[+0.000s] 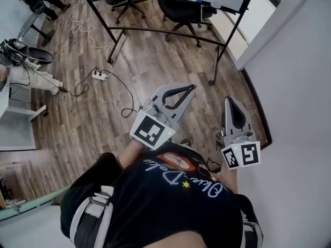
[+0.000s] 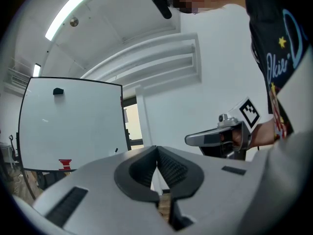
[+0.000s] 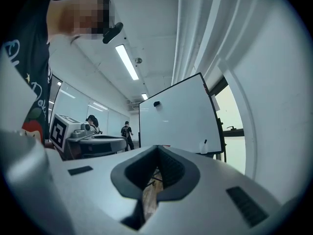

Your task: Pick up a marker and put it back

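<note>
Left gripper [image 1: 191,87], right gripper [image 1: 228,100]: fingers pressed together, empty. Marker [image 3: 205,142] noted upright at whiteboard [image 3: 176,116] edge, well ahead; right gripper judged nearer.

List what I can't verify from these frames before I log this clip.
- Marker: none identifiable. The dark stick at the whiteboard corner in the right gripper view is too small to confirm.
- Whiteboard's upper part: head view, cut off by the top edge.
- Red mark on the board: left gripper view, too small to read.
</note>
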